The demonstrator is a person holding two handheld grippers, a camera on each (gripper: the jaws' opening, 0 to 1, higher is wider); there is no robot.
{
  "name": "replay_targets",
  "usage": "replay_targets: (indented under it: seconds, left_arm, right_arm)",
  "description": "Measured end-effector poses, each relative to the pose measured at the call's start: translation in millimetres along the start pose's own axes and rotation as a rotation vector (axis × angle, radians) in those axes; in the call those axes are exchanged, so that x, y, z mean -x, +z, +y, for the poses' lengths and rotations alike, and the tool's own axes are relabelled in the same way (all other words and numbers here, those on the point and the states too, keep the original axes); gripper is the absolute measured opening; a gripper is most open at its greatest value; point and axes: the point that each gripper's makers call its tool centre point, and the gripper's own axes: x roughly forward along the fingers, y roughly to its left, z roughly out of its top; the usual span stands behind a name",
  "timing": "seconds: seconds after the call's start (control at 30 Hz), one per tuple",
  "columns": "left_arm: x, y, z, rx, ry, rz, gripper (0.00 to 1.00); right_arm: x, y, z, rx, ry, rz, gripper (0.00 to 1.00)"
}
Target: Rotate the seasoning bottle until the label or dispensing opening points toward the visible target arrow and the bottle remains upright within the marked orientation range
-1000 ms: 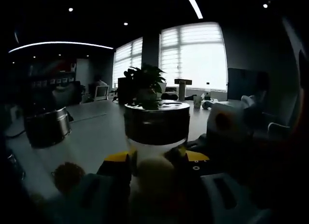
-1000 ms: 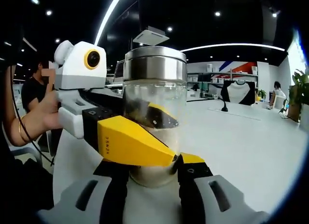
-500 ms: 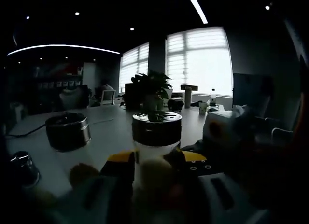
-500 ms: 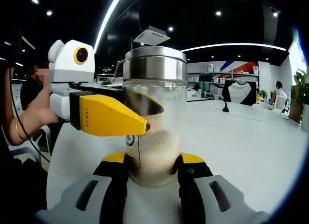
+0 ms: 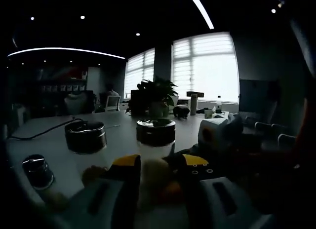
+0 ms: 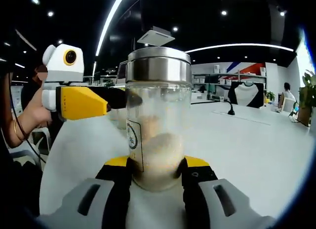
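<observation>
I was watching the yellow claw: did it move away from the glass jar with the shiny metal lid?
Yes. The left gripper has drawn back leftward off the glass jar with the metal lid, which the right gripper holds.

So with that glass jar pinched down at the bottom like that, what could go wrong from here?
The right gripper clamps the seasoning bottle only near its base, so the tall bottle with its metal lid might tip as it turns. The left gripper hovers beside it and could bump it. Other jars stand nearby on the table.
</observation>
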Motion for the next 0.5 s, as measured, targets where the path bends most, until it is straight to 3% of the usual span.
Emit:
replay_targets:
  seconds: [0.27,0.5]
  left_arm:
    - [10,-3.0,-1.0,-0.030,0.020,0.034,0.42]
    - [18,0.6,-3.6,-0.053,0.023,0.035,0.43]
  right_arm:
    - [-7,0.2,-9,0.003,0.013,-0.001,0.38]
    - [-10,-0.4,-16,0.002,0.011,-0.001,0.38]
